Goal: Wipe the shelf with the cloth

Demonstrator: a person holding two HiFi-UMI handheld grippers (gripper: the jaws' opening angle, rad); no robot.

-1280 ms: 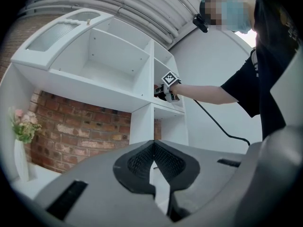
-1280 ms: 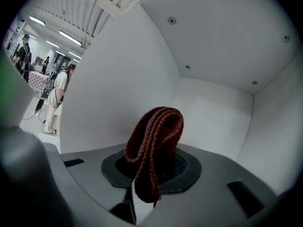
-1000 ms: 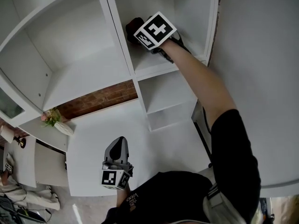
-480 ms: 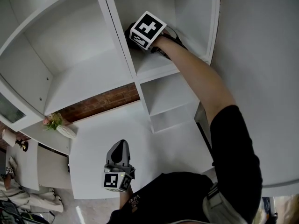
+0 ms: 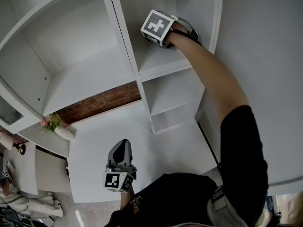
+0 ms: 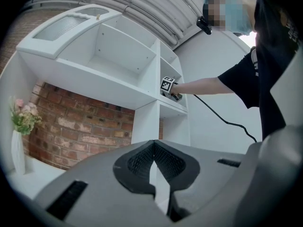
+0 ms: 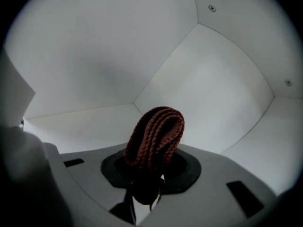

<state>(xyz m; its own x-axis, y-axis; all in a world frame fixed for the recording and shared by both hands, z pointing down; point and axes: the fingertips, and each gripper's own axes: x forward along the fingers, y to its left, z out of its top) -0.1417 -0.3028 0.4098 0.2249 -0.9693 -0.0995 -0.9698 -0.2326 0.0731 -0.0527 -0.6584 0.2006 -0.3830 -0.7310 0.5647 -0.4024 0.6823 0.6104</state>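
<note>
A folded brown knitted cloth [image 7: 155, 140] sticks up from my right gripper [image 7: 149, 174], which is shut on it. That gripper is inside the upper right compartment of the white shelf [image 5: 158, 64], facing its white back corner. In the head view its marker cube [image 5: 159, 26] hides the jaws and the cloth. The left gripper view shows the same cube [image 6: 167, 85] far off, at the shelf [image 6: 142, 91]. My left gripper [image 5: 120, 155] hangs low over the white desk top, shut with nothing in it [image 6: 154, 150].
A brick wall [image 5: 102, 100] shows under the wide left compartment. A vase of flowers [image 5: 56, 126] stands at the desk's left end. Smaller open compartments [image 5: 170, 103] sit below the one I am in. A black cable [image 6: 227, 122] trails from my right arm.
My right gripper has swung from the compartment's left side to the right and deeper in, so the cloth no longer shows in the head view. The left gripper has stayed put.
</note>
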